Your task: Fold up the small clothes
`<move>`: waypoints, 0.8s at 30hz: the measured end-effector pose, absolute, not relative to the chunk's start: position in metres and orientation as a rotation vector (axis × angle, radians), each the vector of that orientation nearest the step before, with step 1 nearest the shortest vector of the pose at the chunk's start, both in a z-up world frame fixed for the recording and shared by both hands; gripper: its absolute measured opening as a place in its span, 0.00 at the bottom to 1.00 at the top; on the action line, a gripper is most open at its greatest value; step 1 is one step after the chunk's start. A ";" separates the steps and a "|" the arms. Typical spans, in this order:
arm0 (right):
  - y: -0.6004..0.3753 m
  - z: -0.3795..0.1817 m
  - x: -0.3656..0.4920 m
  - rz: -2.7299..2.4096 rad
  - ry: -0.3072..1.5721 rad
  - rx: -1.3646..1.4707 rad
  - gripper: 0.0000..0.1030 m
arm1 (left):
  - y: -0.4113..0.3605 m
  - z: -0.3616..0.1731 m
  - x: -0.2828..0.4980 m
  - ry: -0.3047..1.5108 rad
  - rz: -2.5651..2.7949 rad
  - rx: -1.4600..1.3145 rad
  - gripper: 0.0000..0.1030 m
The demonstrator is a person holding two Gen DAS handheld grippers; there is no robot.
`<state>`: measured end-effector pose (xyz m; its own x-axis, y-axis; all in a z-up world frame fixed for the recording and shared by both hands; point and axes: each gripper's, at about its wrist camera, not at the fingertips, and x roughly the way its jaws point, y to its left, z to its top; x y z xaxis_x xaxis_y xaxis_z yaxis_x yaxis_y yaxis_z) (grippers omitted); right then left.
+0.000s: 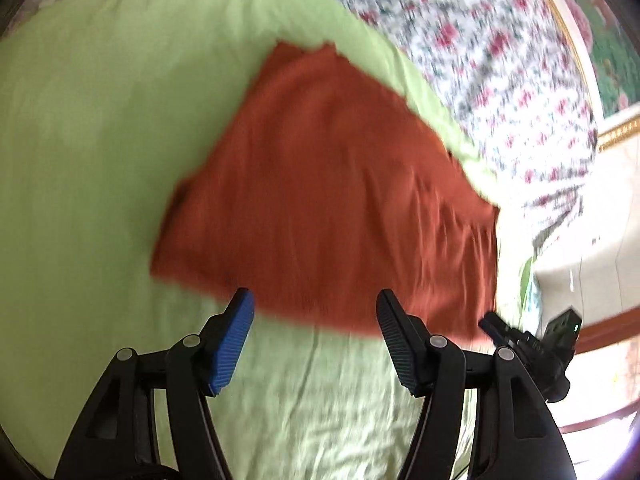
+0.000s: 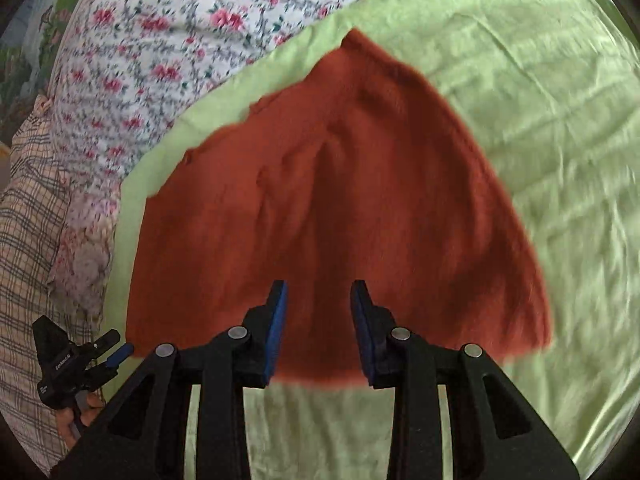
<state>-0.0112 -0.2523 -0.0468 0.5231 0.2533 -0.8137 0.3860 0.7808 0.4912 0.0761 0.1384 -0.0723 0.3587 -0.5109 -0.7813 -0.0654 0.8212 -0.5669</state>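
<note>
The wide pale green cotton sheet (image 2: pixel 540 100) is covering the bed and carrying everything, with a white quilt printed with pink roses (image 2: pixel 168 40) bunching along its far side, and on the sheet the rust-orange soft knitted garment (image 2: pixel 340 200) is lying spread flat, its near hem running just ahead of both tools. It is looking light, limp and slightly fuzzy, so it is likely going to drape and sag instead of holding a crease, and it should be gripping well against the ribbed pads; the best hold is probably a pinch at a near corner or along the hem edge, through all layers. Shallow wrinkles are running up its middle toward a narrower far end. The left gripper (image 1: pixel 314 322) is hanging released, jaws wide over the hem with nothing between them, and the right gripper (image 2: pixel 319 320) is standing narrower but also released, gripping nothing
</note>
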 end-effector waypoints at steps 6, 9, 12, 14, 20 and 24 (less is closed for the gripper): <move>-0.226 -0.043 -0.025 -0.057 1.059 0.711 0.41 | 0.130 -0.075 0.048 1.214 -0.343 -0.552 0.68; -0.217 -0.038 -0.025 -0.050 1.062 0.705 0.46 | 0.131 -0.077 0.042 1.216 -0.334 -0.562 0.70; -0.212 -0.035 -0.026 -0.040 1.051 0.700 0.53 | 0.136 -0.081 0.041 1.219 -0.317 -0.587 0.70; -0.210 -0.035 -0.027 -0.028 1.055 0.702 0.54 | 0.138 -0.084 0.043 1.205 -0.303 -0.620 0.71; -0.212 -0.035 -0.030 0.012 1.091 0.689 0.54 | 0.148 -0.095 0.062 1.137 -0.185 -0.694 0.73; -0.219 -0.035 -0.030 0.032 1.111 0.678 0.54 | 0.164 -0.109 0.080 1.096 -0.084 -0.823 0.73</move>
